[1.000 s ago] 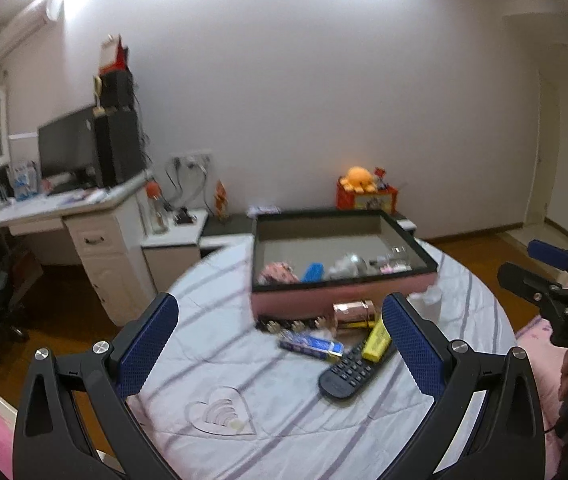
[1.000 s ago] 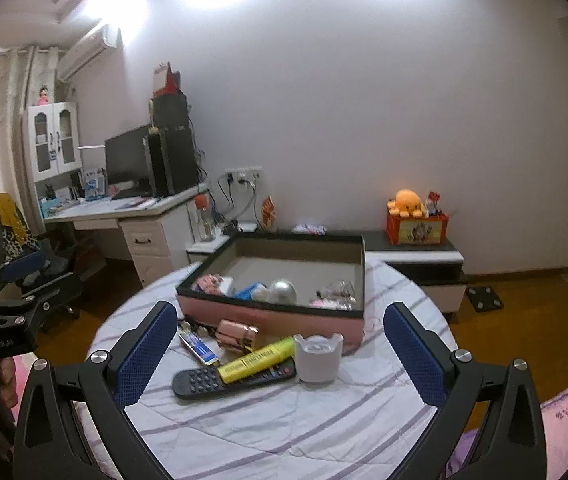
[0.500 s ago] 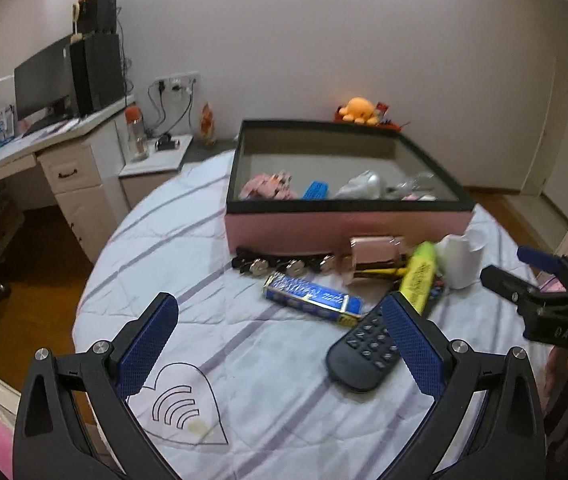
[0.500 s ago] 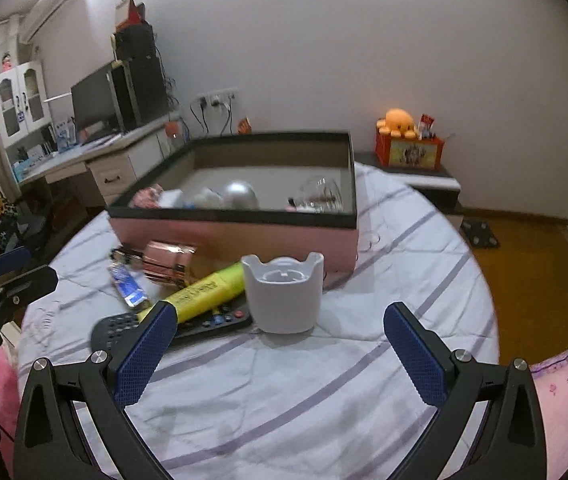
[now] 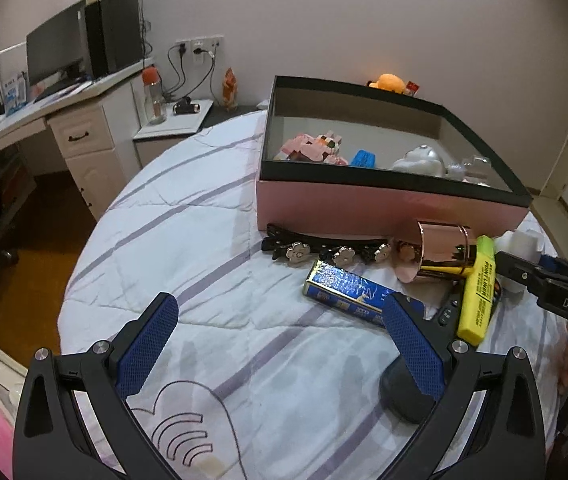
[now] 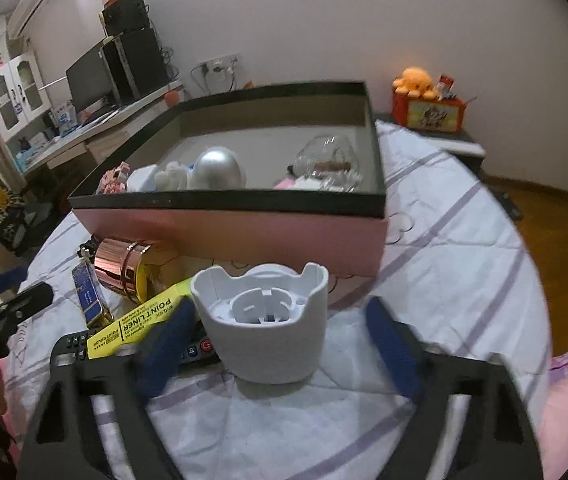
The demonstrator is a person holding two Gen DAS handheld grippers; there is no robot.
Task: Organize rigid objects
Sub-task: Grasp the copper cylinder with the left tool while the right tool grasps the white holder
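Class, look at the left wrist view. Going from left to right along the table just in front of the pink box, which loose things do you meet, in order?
Black hair clips with flower studs → blue foil-wrapped packet → rose-gold cylinder lying on its side → yellow highlighter → white cup, partly hidden behind the right gripper.

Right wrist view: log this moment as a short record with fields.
setting: round table with striped cloth
right gripper: open, its fingers either side of the white cup, not closed on it
left gripper: open, holding nothing, over the cloth
box: pink with black rim, open, behind the cup, already holding small items
loose items left of the cup: highlighter lying on the remote, rose-gold jar on its side, blue pack
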